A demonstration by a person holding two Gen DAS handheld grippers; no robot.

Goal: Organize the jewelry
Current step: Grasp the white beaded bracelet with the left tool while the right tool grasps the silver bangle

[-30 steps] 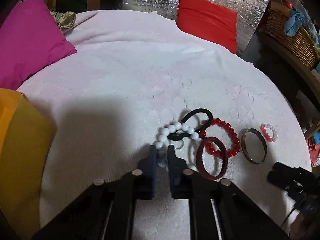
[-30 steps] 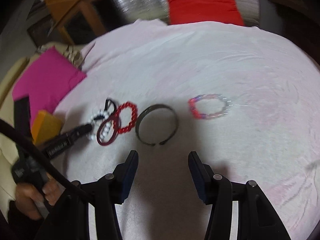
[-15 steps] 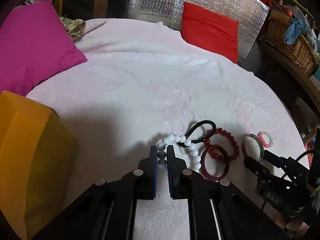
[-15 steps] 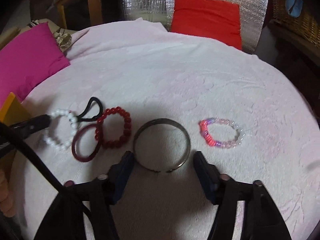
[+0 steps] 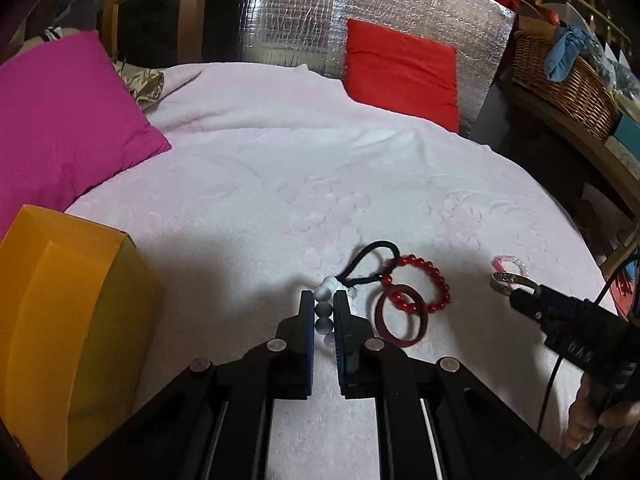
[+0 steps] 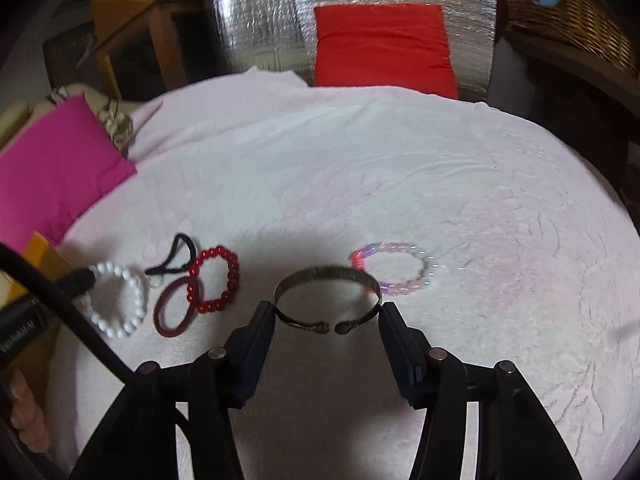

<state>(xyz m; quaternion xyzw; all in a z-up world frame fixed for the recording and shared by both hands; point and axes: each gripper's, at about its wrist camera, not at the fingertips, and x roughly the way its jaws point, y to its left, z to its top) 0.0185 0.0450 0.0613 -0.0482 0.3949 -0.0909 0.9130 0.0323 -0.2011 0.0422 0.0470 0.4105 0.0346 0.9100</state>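
Observation:
My left gripper (image 5: 324, 304) is shut on the white bead bracelet (image 5: 325, 312), which also shows in the right wrist view (image 6: 116, 300). Beside it lie a black hair tie (image 5: 368, 260), a red bead bracelet (image 5: 420, 284) and a dark red bangle (image 5: 400, 316). My right gripper (image 6: 328, 312) is open, its fingers either side of the dark metal cuff bangle (image 6: 328, 276). A pink and white bead bracelet (image 6: 394, 268) lies just beyond the cuff.
An orange box (image 5: 68, 320) stands at the left edge of the pink cloth (image 5: 320, 168). A magenta cushion (image 5: 60, 128) lies at the back left, a red cushion (image 5: 400, 68) at the back. A wicker basket (image 5: 560, 76) stands off to the right.
My left gripper has pulled the white bracelet up and toward the orange box. My right gripper has moved in around the metal cuff.

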